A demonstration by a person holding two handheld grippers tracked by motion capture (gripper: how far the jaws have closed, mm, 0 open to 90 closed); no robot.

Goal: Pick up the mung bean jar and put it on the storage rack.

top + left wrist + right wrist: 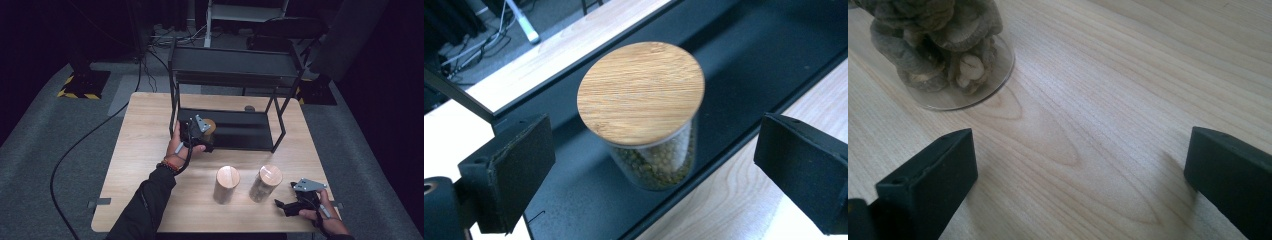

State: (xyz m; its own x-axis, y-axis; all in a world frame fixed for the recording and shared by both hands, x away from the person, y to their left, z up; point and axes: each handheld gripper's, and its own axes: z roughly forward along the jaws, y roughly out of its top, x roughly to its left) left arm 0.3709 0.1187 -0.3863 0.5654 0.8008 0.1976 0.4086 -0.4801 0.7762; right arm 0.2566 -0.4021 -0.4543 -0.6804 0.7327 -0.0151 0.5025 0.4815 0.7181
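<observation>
- Jaws, left gripper [644,165]: wide apart, one black pad on each side of the jar [644,115], neither pad touching it. Nothing held.
- Jar: clear glass cylinder with a flat bamboo lid [640,92], part-filled with small green beans. Stands upright on the bottom tray of the rack [235,131], near that tray's left front corner.
- Jar, handling: judged fairly heavy for its size from the glass and the dry fill. Wall stiff, smooth and likely slippery; breakable if knocked against the rack's frame or dropped.
- Jar, where to grip: on the glass wall below the lid, pads on opposite sides, square to the axis. Lid looks to sit loose on the rim, so a grip on the lid alone could lift it off and leave the jar behind.
- Rack: black metal, two trays, standing at the far half of the table [145,150].
- Two more lidded jars [226,184] [265,182]: upright on the table in front of the rack, apart from each other. Right one holds brownish dried pieces, seen through its glass base.
- Jaws, right gripper [1078,170]: wide apart over bare wood, in front of the rack and just right of the right-hand jar. Nothing between them.
</observation>
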